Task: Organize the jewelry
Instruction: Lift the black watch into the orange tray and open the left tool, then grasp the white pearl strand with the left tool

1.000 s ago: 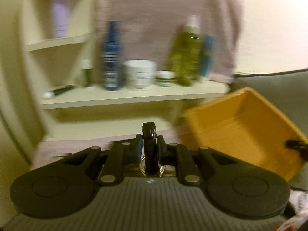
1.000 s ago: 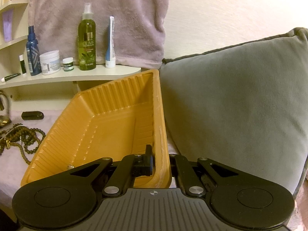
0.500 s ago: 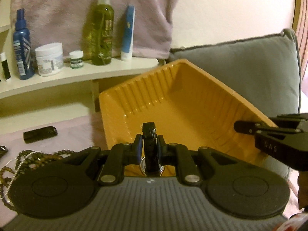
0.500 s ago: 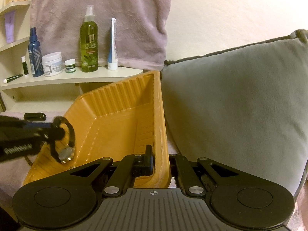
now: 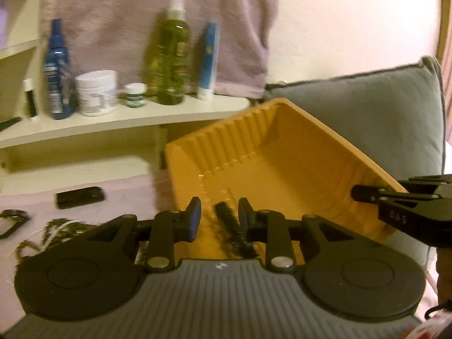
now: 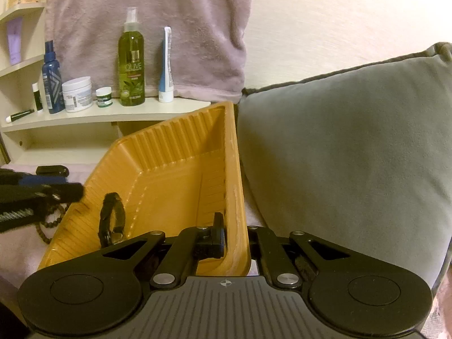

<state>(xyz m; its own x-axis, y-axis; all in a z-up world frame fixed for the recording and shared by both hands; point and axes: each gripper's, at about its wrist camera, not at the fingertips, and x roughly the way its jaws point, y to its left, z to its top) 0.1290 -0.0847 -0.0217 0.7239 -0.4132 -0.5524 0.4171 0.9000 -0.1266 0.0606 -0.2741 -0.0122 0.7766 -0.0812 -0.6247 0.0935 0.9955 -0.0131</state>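
An orange ribbed plastic tray (image 6: 180, 175) is held tilted, its right rim pinched in my right gripper (image 6: 234, 243), which is shut on it; the tray also shows in the left wrist view (image 5: 282, 169). A black-strapped wristwatch (image 6: 111, 220) lies inside the tray near its left wall, seen blurred in the left wrist view (image 5: 234, 234). My left gripper (image 5: 219, 217) is open and empty just above the watch at the tray's near edge; it also shows in the right wrist view (image 6: 70, 192). Brown bead necklaces (image 5: 56, 231) lie on the pink cloth to the left.
A grey cushion (image 6: 353, 155) stands right of the tray. A cream shelf (image 6: 107, 118) behind holds a green spray bottle (image 6: 132, 65), a blue bottle (image 6: 51, 82), jars and a tube. A small black device (image 5: 79, 197) lies on the cloth.
My left gripper opened and let go of the watch, which now lies in the tray. The left gripper drew back slightly left. The right gripper kept the tray still.
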